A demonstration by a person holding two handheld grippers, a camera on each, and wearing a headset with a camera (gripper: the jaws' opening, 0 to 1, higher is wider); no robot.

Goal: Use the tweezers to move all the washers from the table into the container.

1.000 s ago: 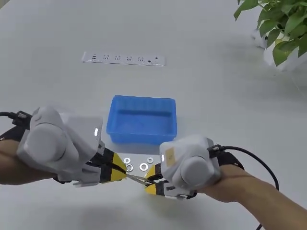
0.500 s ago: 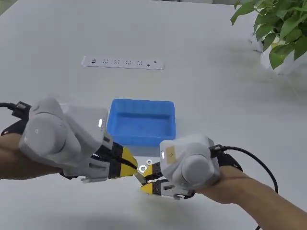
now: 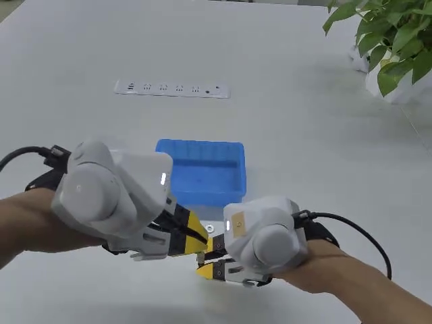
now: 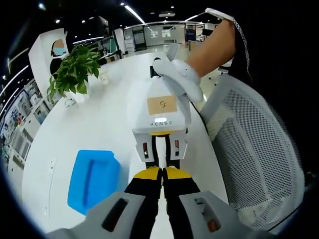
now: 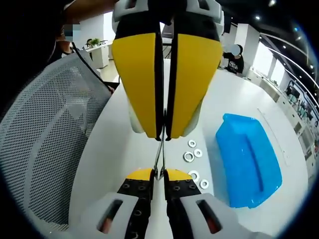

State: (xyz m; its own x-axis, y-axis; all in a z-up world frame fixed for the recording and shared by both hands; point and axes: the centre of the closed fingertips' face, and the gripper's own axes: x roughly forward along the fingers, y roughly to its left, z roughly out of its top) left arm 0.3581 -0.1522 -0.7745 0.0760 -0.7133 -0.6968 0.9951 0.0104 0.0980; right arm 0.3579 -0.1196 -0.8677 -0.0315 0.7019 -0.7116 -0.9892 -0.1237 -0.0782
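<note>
Thin metal tweezers (image 5: pixel 160 154) run from my right gripper (image 5: pixel 159 173) straight into the big yellow jaws of my left gripper (image 5: pixel 163 135); both look shut on them. In the head view the left gripper (image 3: pixel 200 237) and right gripper (image 3: pixel 206 263) meet tip to tip just in front of the blue container (image 3: pixel 202 172). One washer (image 3: pixel 209 229) peeks out between them there. Several washers (image 5: pixel 188 157) lie on the white table beside the blue container (image 5: pixel 246 159). From the left gripper (image 4: pixel 162 172), the right gripper's white body faces me, with the container (image 4: pixel 92 179) at lower left.
A white power strip (image 3: pixel 172 89) lies beyond the container. A potted plant (image 3: pixel 391 40) stands at the far right corner. A mesh office chair (image 5: pixel 45 124) sits off the table's near edge. A black cable (image 3: pixel 351 229) trails from the right gripper.
The left gripper has moved right and in toward the right gripper, so their jaws now meet. It now covers most of the washers seen before.
</note>
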